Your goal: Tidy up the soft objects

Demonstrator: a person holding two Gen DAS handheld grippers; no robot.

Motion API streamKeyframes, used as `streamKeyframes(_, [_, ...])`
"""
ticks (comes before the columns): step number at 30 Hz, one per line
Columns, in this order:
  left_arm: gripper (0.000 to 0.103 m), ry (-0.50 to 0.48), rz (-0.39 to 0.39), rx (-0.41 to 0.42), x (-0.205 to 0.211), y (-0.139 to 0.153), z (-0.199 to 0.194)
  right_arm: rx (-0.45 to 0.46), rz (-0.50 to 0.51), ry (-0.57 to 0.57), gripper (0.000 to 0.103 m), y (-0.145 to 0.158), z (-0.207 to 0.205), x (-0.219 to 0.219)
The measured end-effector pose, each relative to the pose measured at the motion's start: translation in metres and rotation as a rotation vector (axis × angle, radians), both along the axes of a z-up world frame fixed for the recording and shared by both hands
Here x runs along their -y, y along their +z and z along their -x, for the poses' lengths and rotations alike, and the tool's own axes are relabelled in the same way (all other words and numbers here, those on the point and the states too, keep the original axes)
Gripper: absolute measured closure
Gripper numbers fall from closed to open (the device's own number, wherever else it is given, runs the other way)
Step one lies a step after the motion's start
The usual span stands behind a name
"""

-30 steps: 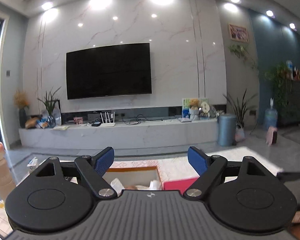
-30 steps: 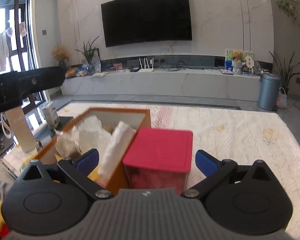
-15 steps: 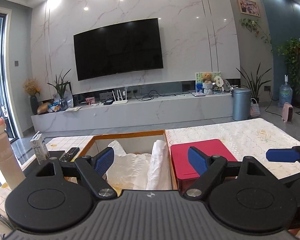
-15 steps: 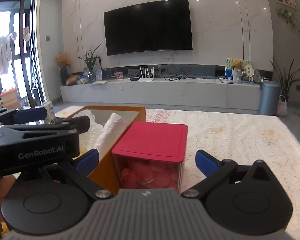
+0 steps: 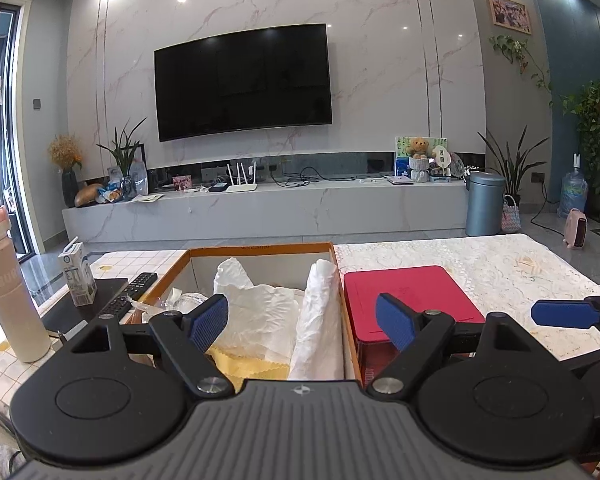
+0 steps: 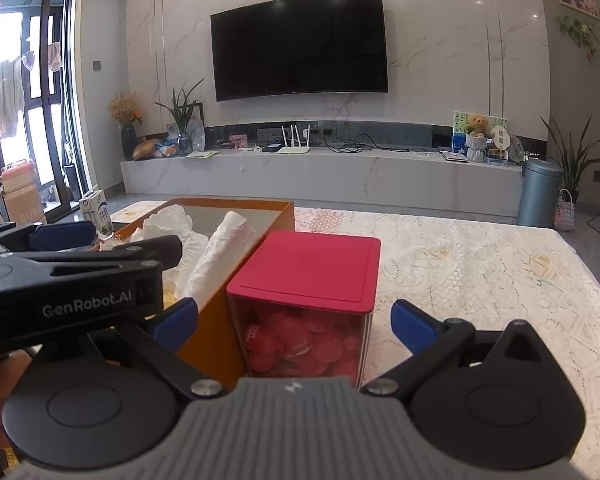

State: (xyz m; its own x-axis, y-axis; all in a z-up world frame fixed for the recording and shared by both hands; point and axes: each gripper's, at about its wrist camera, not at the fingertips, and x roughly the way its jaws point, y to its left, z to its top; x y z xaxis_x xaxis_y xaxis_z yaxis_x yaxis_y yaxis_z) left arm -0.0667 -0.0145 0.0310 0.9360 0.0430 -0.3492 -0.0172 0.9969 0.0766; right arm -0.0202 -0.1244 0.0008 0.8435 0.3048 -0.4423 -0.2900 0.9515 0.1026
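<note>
An orange open box (image 5: 260, 249) (image 6: 236, 204) on the table holds white crumpled plastic bags (image 5: 268, 308) (image 6: 188, 240), a white roll (image 5: 320, 312) (image 6: 220, 256) and a yellow cloth (image 5: 248, 364). My left gripper (image 5: 302, 318) is open and empty, just in front of the box above its near end. My right gripper (image 6: 296, 320) is open and empty, behind a clear container with a red lid (image 6: 312, 268) (image 5: 408, 292) beside the box. The left gripper's side also shows in the right wrist view (image 6: 80, 280).
A lace tablecloth (image 6: 480, 272) covers the table to the right. A pink bottle (image 5: 8, 288), a milk carton (image 5: 78, 276) and a remote (image 5: 132, 290) stand at the left. A TV and a marble bench are far behind.
Both views tilted downward over the second, showing more of the box and red-lidded container. The left gripper came in beside the right one. Both stayed open.
</note>
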Motion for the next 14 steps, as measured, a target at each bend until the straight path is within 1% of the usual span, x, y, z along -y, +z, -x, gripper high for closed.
streamKeyframes(11, [0.005, 0.0, 0.003, 0.002, -0.0017, 0.0012, -0.001, -0.004, -0.004, 0.004, 0.003, -0.001, -0.0009, -0.0023])
streamKeyframes(14, [0.005, -0.006, 0.008, -0.009, -0.0024, 0.0014, -0.0018, -0.003, -0.006, 0.006, 0.003, -0.0013, -0.0006, -0.0022])
